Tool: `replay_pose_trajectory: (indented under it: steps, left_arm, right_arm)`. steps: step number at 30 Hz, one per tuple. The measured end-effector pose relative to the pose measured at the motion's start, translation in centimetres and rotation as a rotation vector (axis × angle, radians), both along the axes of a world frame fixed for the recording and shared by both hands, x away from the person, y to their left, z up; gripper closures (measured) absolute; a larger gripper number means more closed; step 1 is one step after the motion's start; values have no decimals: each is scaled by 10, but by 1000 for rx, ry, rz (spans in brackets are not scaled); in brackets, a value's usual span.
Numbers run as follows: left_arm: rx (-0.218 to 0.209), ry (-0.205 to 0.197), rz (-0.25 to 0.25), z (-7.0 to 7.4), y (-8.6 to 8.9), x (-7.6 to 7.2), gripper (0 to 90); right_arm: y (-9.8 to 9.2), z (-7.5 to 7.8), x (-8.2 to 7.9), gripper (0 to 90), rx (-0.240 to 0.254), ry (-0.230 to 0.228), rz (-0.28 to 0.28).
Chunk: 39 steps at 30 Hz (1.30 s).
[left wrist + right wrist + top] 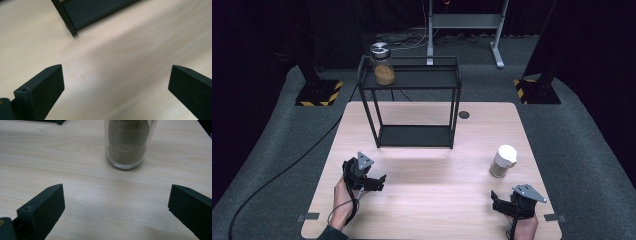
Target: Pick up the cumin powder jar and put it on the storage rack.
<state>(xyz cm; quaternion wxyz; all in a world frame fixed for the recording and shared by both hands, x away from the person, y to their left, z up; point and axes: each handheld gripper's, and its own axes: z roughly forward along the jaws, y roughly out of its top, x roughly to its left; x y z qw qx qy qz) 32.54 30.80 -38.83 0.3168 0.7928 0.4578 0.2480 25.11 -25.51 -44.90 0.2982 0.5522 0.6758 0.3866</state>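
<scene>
A: Two grippers, both at the near edge of the table [432,200] in the high view. The left gripper [379,181] has its jaws spread, holding nothing and touching nothing. The right gripper [496,200] looks parted too, and empty.

B: And the thing nearest them?

A: The jar [503,161], upright, with a white lid and pale brown fill. It stands just ahead of the right gripper's jaws, apart from them. A black shelf [412,100] stands farther ahead of the left gripper's jaws, with a second jar [382,64] of orange fill on its top level.

B: Left gripper view?

A: The left gripper [116,85] has its jaws wide apart, bare wood between them. Ahead of them, up and to the left, is the shelf [100,12]: one foot and its bottom tray. Nothing touches the jaws.

B: Right gripper view?

A: The right gripper [116,205] has its jaws equally wide, with only table [50,157] between them. The jar [127,145] stands straight ahead, slightly right of the midline, well clear of both jaws. It has clear glass and a round base flat on the wood, and fine sandy-brown fill lies heaped against the wall. Its top is cut off by the frame.
</scene>
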Motion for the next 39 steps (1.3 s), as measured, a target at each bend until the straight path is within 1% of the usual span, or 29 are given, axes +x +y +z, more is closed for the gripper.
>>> replay_pose_trajectory:
  steps: [2, 4, 6, 7, 10, 12, 13, 14, 15, 16, 17, 19, 21, 22, 25, 27, 30, 32, 34, 39]
  left_arm:
    - [-15, 6, 7, -13, 1, -5, 0]
    - [-12, -4, 19, -22, 0, -9, 0]
    - [-11, 1, 24, -27, 1, -8, 0]
    - [-20, -3, 26, -30, 2, -8, 0]
    - [-27, 5, 32, -36, 4, -6, 0]
    - [-64, 14, 38, -44, 8, -6, 0]
    - [-59, 16, 46, -44, 6, -7, 0]
    - [-50, 2, 55, -45, 4, -10, 0]
    - [-50, 2, 55, -45, 4, -10, 0]
    - [-63, -10, 51, -46, 6, -11, 0]
    - [-74, -7, 48, -46, 7, -11, 0]
    - [-63, -10, 49, -47, 6, -12, 0]
    - [-69, -16, 31, -48, 8, -12, 0]
    - [-69, -16, 31, -48, 8, -12, 0]
    - [-103, -18, 18, -49, 15, -11, 0]
    - [-116, -19, 10, -50, 18, -11, 0]
    - [-130, -8, -2, -49, 22, -9, 0]
    - [-132, -5, -3, -49, 22, -9, 0]
    - [-134, 3, -9, -49, 23, -7, 1]
    - [-118, 17, -24, -48, 21, -4, 1]
  right_arm:
    - [0, 0, -1, 0, 0, -4, 1]
    - [0, 0, -1, 0, 2, -4, 1]
    - [0, 0, 0, 0, -1, -2, 0]
    - [1, 0, 0, 0, -5, 0, -4]
    - [1, 0, 0, 0, -4, -2, -4]
    - [1, 0, 0, 0, -2, -1, -2]
    - [0, 0, 0, 0, -4, -1, 1]
    - [1, 0, 0, 0, -5, 0, 2]
    - [0, 0, 0, 0, -5, 0, 2]
    - [0, 0, 0, 0, -5, 0, 2]
    - [0, 0, 0, 0, 1, 1, 1]
    - [-1, 0, 1, 0, 4, 0, 1]
    - [0, -1, -1, 0, 4, -7, -2]
    - [0, -1, -1, 0, 4, -7, -2]
    - [-1, -1, -1, 0, 9, -9, -3]
    - [0, -1, -1, 0, 6, -9, -5]
    - [1, -1, -2, 0, 1, -11, -10]
    - [1, -1, -2, 0, 1, -10, -10]
    - [1, 0, 0, 0, 0, -2, -5]
    - [3, -1, -1, 0, -9, -6, -14]
